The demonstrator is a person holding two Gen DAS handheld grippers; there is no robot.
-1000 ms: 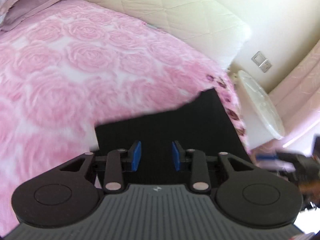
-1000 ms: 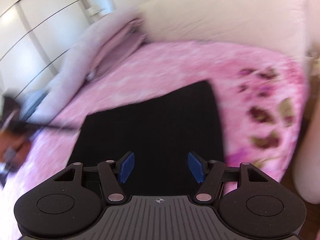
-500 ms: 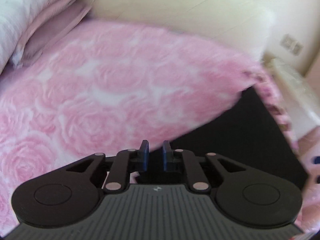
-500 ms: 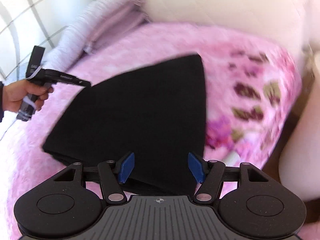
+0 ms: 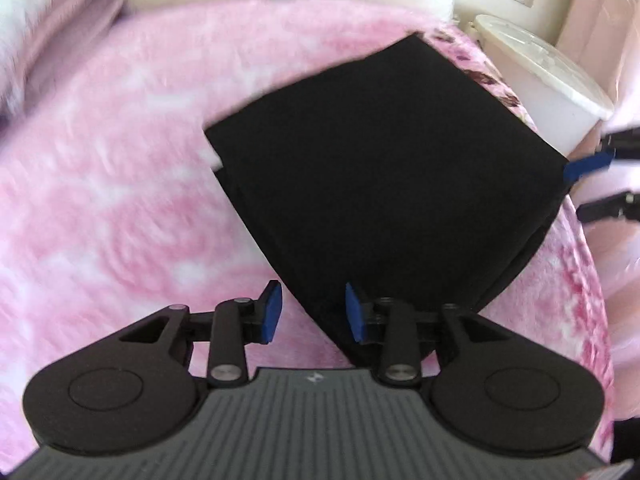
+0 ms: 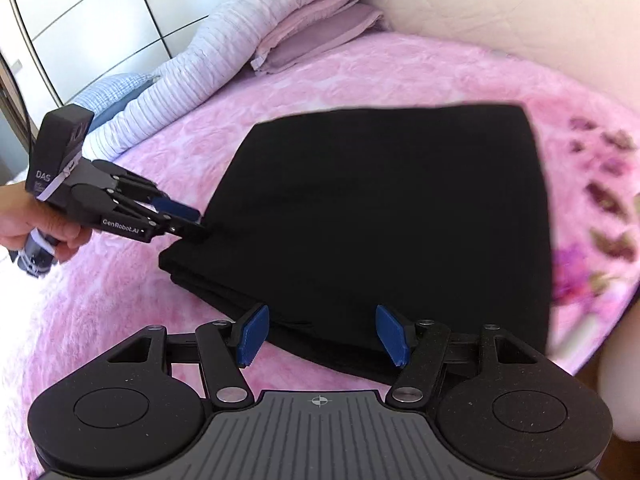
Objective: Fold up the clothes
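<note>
A black garment (image 5: 380,168) lies folded into a thick rectangle on the pink rose-patterned blanket (image 5: 120,184); it also shows in the right wrist view (image 6: 392,216). My left gripper (image 5: 314,314) is open at the garment's near corner, with the corner between its blue pads. In the right wrist view the left gripper (image 6: 188,222) sits at the garment's left edge. My right gripper (image 6: 322,334) is open and empty over the garment's near edge. Its blue fingertip (image 5: 586,166) shows at the garment's far right corner in the left wrist view.
Folded pink and striped bedding (image 6: 256,52) is piled at the head of the bed. A cream headboard (image 6: 500,16) runs behind. A white lidded bin (image 5: 548,80) stands beside the bed. White wardrobe doors (image 6: 92,16) are at the far left.
My left gripper has opened from nearly shut and moved to the garment's corner. My right gripper has stayed open and shifted a little over the near edge.
</note>
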